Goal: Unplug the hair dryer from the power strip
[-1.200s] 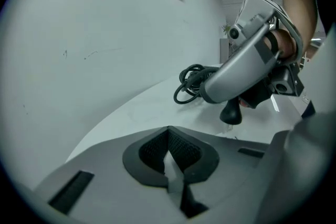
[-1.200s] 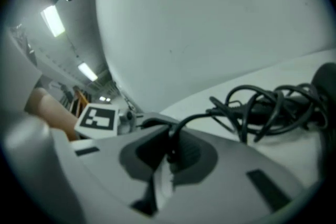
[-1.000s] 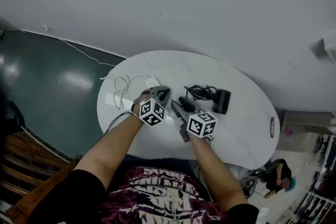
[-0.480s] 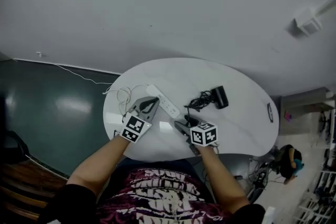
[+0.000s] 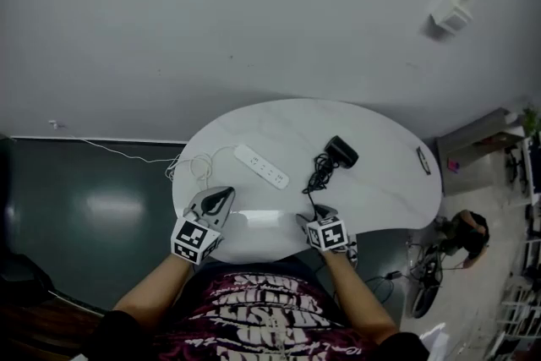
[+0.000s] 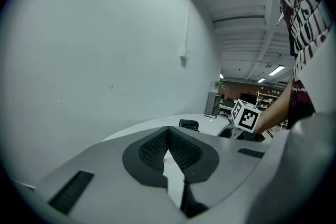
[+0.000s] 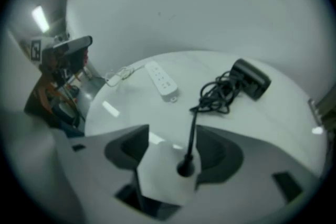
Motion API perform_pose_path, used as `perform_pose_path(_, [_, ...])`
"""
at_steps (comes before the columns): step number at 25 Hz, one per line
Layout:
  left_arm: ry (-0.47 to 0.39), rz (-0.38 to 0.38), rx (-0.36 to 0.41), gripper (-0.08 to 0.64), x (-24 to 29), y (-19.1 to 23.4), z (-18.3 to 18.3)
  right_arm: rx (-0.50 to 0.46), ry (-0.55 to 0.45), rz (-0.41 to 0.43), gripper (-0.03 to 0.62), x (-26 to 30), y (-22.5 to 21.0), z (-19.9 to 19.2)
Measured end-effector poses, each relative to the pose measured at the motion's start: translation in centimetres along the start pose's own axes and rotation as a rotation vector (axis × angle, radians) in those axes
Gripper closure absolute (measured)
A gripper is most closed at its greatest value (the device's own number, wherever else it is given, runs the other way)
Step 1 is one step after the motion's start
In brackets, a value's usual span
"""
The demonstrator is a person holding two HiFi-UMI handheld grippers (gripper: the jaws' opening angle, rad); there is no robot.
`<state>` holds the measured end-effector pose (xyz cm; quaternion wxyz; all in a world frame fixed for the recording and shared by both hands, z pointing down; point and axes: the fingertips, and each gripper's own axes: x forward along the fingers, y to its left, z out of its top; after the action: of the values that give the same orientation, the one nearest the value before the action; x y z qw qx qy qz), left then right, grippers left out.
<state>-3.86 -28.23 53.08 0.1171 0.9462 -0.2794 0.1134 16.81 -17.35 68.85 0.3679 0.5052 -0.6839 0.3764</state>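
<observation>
At a white oval table (image 5: 380,182), a long white power strip (image 5: 261,166) lies well apart from the black hair dryer (image 5: 341,150). Its tangled black cord (image 5: 319,173) runs straight back to the right gripper (image 7: 169,139). That gripper's jaws, just opened wide, loosely flank the unplugged round black plug (image 7: 186,167). The left gripper (image 6: 168,139), closed and empty, is farther off.

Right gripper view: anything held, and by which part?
Nothing held: on the right hand-held gripper the jaws have just been opening; the black round plug lies loose between them.
</observation>
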Motion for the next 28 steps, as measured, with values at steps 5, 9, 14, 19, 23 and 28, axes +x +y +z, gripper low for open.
perform_pose_path(5, [-0.048,-0.046,0.002,0.545,-1.3,-1.0,1.8,-0.060,-0.297,-0.085,0.322,-4.8,2.0,5.5])
perform_pose_path(9, [-0.108,-0.045,0.030,0.545,-2.1,-2.0,5.5,0.000,-0.612,0.090,0.324,-12.6,6.6,10.9])
perform_pose_path(14, [-0.241,0.010,0.075,0.545,-4.2,-3.8,13.6,-0.072,-0.843,0.120,0.401,-23.3,8.5,15.3])
perform_pose_path(19, [-0.341,0.112,0.069,0.545,-6.5,-7.2,19.0,-0.158,-1.001,0.100,0.550,-30.4,7.3,16.2])
perform_pose_path(23, [-0.375,0.153,0.092,0.545,-5.8,-12.0,21.0,-0.225,-1.054,0.082,0.554,-34.1,5.3,14.4])
perform_pose_path(28, [-0.350,0.207,0.140,0.545,-4.8,-17.2,20.6,-0.245,-1.057,0.125,0.558,-35.4,3.1,11.3])
